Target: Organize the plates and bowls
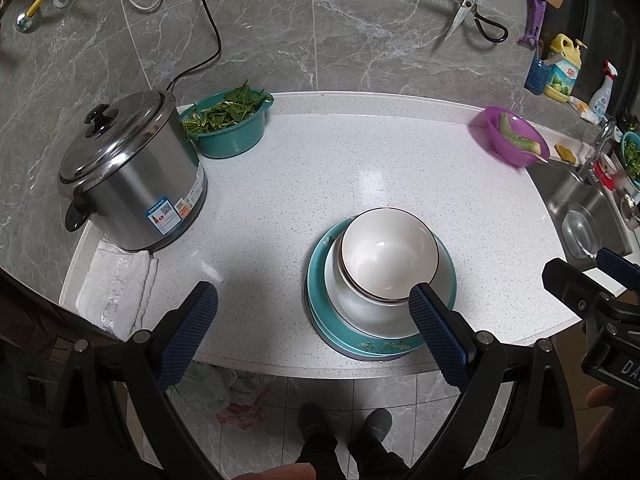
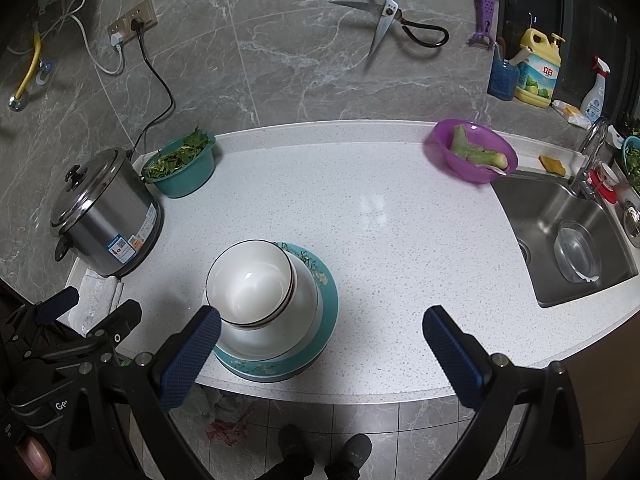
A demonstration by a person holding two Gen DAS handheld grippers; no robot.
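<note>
Speckled white table (image 1: 360, 168) against a grey marble-tile wall. Near the front edge sits one stack: teal plates (image 1: 448, 280) at the bottom, a wider white bowl (image 1: 360, 312) on them, and a smaller white bowl (image 1: 388, 256) with a dark rim nested on top, empty, mouth up. In the left wrist view the stack sits just right of centre; in the right wrist view the same top bowl (image 2: 250, 280) and teal plates (image 2: 326, 300) sit left of centre. Left tongs (image 1: 314, 292) released, jaws spread wide, holding nothing; the right finger's blue pad overlaps the stack's near rim in the picture, contact cannot be told. Right tongs (image 2: 322, 320) also released and empty, jaws wide; the left pad lies just beside the stack's near left side. Both tongs are held above the table's front edge, with floor tiles and a person's dark shoes (image 2: 324, 452) below. Back left of the table: steel rice cooker (image 1: 128, 172) with lid on, black cord running up the wall, a folded white cloth (image 1: 116, 292) just in front of it. Beside the cooker, a teal basin (image 1: 232, 128) full of leafy greens. Back right: purple bowl (image 2: 470, 156) holding pale green vegetable pieces, near the steel sink (image 2: 560, 232), which holds a clear bowl. On the wall hang scissors (image 2: 388, 20) and a purple peeler; a yellow detergent bottle (image 2: 538, 68) and a spray bottle stand on the ledge by the tap.
</note>
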